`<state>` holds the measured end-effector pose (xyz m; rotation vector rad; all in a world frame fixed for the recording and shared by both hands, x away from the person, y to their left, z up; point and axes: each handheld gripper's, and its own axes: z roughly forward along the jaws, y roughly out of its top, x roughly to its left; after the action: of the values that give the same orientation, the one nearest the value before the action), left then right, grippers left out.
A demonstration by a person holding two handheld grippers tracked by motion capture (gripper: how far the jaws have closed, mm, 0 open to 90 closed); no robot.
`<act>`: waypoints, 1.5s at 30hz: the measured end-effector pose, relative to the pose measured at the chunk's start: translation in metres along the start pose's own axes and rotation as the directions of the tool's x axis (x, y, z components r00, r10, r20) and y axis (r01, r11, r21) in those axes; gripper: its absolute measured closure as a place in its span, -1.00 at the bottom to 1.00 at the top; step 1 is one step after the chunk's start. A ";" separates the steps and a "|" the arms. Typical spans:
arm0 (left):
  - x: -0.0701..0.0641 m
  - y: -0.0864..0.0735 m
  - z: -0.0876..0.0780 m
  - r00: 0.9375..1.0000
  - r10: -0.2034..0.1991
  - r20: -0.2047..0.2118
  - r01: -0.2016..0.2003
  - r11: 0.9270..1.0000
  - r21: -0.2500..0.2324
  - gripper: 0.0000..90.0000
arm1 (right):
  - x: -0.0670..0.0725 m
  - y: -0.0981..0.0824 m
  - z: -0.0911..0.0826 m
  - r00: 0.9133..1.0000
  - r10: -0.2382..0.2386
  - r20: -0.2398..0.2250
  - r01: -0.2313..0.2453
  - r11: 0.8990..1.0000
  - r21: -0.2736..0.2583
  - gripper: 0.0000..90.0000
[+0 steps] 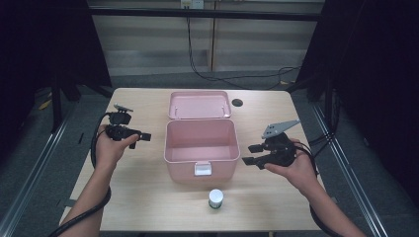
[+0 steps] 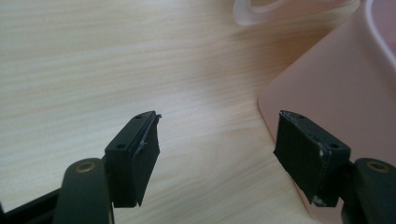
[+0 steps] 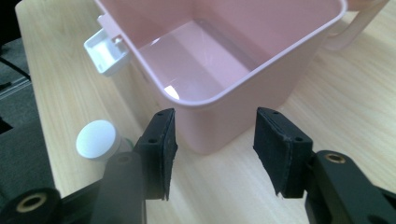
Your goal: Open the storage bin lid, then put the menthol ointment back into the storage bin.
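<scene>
This looks like a lab or recording studio, not a home. A plain wooden table (image 1: 148, 197) stands alone on grey carpet (image 1: 44, 168), flanked by black curtains (image 1: 375, 74) and metal floor rails (image 1: 341, 143). Loose cables (image 1: 207, 74) run down the bare panelled wall (image 1: 148, 44) and across the floor behind it.

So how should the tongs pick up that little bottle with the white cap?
Probably from straight above, closing on the sides just under the white cap. The small bottle stands upright near the table's front edge, apart from the pink box, so its round sides are free. The right tongs are open, empty and closer.
</scene>
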<state>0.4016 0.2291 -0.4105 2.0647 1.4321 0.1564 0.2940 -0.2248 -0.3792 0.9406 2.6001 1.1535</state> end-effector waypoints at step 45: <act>-0.010 -0.088 0.054 0.966 0.236 -0.104 -0.239 0.971 -0.022 -0.86 | 0.032 -0.034 0.043 0.996 -0.046 -0.071 0.057 0.986 0.158 -0.18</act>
<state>0.3494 0.2177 -0.4995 2.2227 1.2247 0.3854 0.2680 -0.1967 -0.4297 0.8720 2.7875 0.9929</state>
